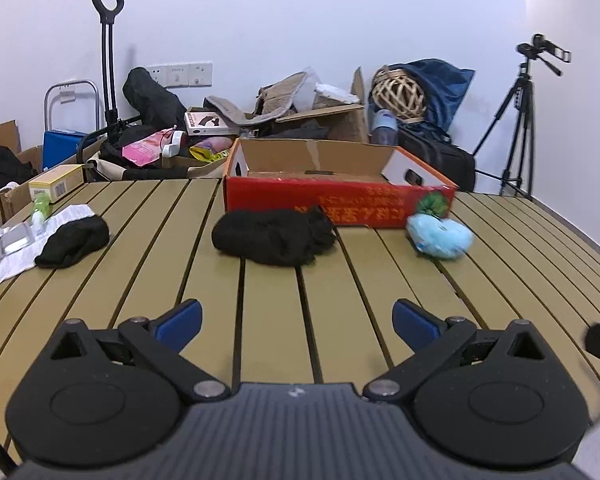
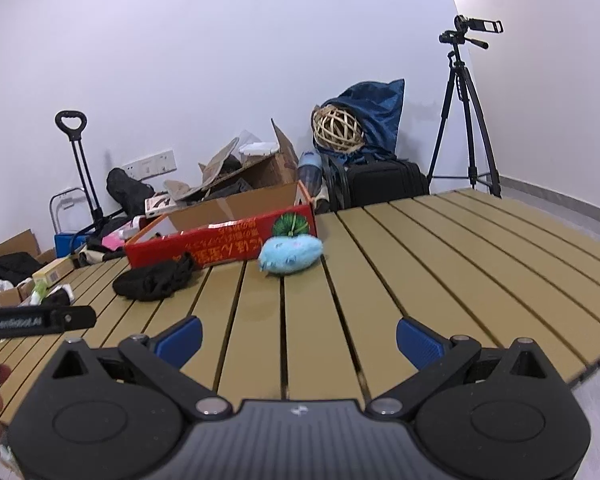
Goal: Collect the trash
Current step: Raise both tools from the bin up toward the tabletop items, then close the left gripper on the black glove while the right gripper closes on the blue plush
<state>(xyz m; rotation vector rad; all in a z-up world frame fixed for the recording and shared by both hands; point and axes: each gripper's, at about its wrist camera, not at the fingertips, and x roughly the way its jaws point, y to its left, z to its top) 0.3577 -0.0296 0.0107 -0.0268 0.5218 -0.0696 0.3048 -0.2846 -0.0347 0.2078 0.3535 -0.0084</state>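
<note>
Looks like barely anything's been collected so far. Both the left tongs [image 1: 296, 320] and the right tongs [image 2: 298, 338] are spread wide with nothing in them, hovering over the slatted desk [image 1: 520, 264]. The red cardboard box [image 1: 340, 196] at the far edge seems empty from here, though I can't see the bottom. Still out on the desk: a black cloth bundle [image 1: 274, 236] touching the box front, a blue fuzzy thing [image 1: 440, 236] beside it, plus another black cloth [image 1: 74, 242] on some paper [image 1: 8, 264] off left. So pretty much everything's left to do.
</note>
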